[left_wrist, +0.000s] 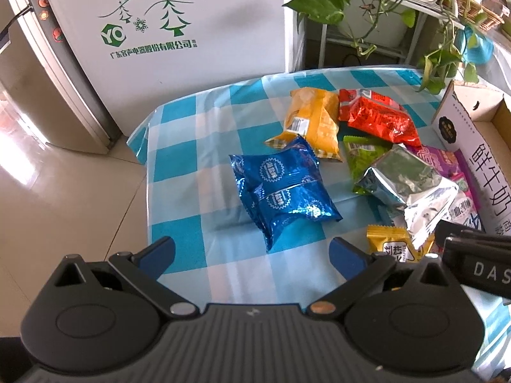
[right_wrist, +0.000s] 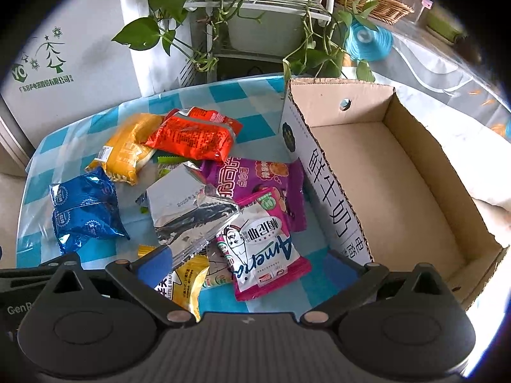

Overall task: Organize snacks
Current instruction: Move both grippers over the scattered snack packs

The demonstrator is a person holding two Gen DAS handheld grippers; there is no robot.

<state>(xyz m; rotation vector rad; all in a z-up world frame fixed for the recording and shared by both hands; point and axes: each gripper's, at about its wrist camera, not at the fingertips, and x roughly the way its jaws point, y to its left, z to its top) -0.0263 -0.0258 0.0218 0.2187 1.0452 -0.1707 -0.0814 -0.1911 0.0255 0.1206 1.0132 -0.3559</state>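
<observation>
Several snack packets lie on the blue-checked tablecloth (left_wrist: 191,134): a blue packet (left_wrist: 284,188) (right_wrist: 84,207), a yellow one (left_wrist: 311,121) (right_wrist: 127,146), a red one (left_wrist: 377,115) (right_wrist: 194,137), a silver one (left_wrist: 412,185) (right_wrist: 188,210), a purple one (right_wrist: 255,185), a pink-and-white one (right_wrist: 262,249) and a small yellow waffle packet (left_wrist: 392,245) (right_wrist: 185,284). My left gripper (left_wrist: 252,255) is open and empty, just short of the blue packet. My right gripper (right_wrist: 249,265) is open over the pink-and-white packet. An open, empty cardboard box (right_wrist: 383,172) stands at the right.
A white fridge (left_wrist: 179,32) stands behind the table, with a plant rack (right_wrist: 255,16) and trailing leaves beside it. The table's left edge drops to a tiled floor (left_wrist: 64,191). The right gripper's body (left_wrist: 479,265) shows at the left view's right edge.
</observation>
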